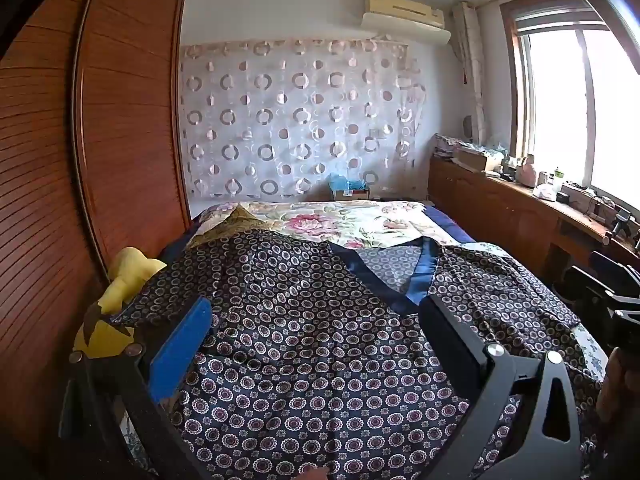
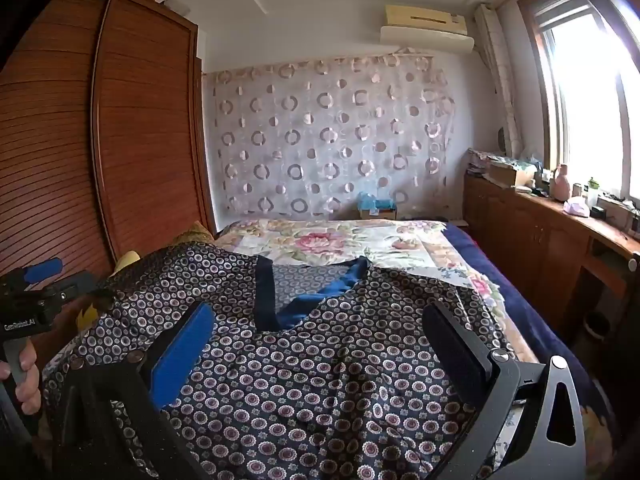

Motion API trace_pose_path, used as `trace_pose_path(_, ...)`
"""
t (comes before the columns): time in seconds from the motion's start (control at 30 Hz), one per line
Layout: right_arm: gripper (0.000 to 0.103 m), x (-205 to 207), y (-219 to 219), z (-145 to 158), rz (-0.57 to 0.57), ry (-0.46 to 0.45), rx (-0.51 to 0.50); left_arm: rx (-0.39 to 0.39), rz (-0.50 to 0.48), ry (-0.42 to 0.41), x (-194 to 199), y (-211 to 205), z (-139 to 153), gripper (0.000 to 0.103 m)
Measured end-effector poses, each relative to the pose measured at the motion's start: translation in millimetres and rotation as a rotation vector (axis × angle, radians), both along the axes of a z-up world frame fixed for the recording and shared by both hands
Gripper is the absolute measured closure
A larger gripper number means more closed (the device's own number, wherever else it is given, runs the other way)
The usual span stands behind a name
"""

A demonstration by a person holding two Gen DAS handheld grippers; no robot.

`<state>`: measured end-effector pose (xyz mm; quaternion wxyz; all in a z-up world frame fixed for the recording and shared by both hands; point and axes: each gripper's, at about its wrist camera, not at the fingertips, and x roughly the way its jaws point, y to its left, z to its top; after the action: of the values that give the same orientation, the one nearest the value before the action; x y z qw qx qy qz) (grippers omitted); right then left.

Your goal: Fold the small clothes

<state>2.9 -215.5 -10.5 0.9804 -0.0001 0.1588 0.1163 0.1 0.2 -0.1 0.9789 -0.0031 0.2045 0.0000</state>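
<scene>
I saw the dark ring-patterned pajama top (image 1: 304, 344) spread flat on the floral bedspread (image 1: 360, 220), its blue-trimmed neckline (image 1: 420, 276) toward 12 o'clock. My left gripper (image 1: 316, 344) hovered with fingers apart over the top's left half; my right gripper (image 2: 320, 348) hung likewise apart. A yellow plush toy (image 1: 120, 280) lay at 9 o'clock.

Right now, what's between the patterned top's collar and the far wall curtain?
Only the floral bedspread, running from the blue collar of the patterned top to the circle-print curtain. The right wrist view shows it best.
</scene>
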Motion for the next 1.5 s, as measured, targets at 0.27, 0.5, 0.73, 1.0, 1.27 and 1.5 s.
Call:
trace_pose_path(0.27,0.0,-1.6,-4.2,0.4,-0.002,0.002,0.006,0.011,-0.004,-0.005,-3.1,-1.9,3.0,0.0)
trace_pose_path(0.5,0.0,0.4,-1.6,0.2,-0.003,0.008,0.004,0.011,-0.001,-0.009,-4.0,-2.7,4.3,0.0)
trace_pose_path(0.73,0.0,-0.6,-2.0,0.7,-0.006,0.008,0.005,0.008,-0.006,-0.012,-4.4,-1.5,2.5,0.0)
trace_pose_path(1.0,0.0,-0.4,-1.7,1.3,-0.007,0.01,0.006,0.01,-0.013,-0.013,-5.1,-2.5,2.0,0.0)
trace_pose_path(1.27,0.0,-0.4,-1.7,1.0,-0.006,0.008,0.007,0.013,-0.012,-0.013,-5.5,-5.6,2.1,0.0)
trace_pose_path(1.5,0.0,0.4,-2.4,1.1,-0.005,0.007,0.008,0.012,-0.014,-0.014,-5.7,-5.0,2.2,0.0)
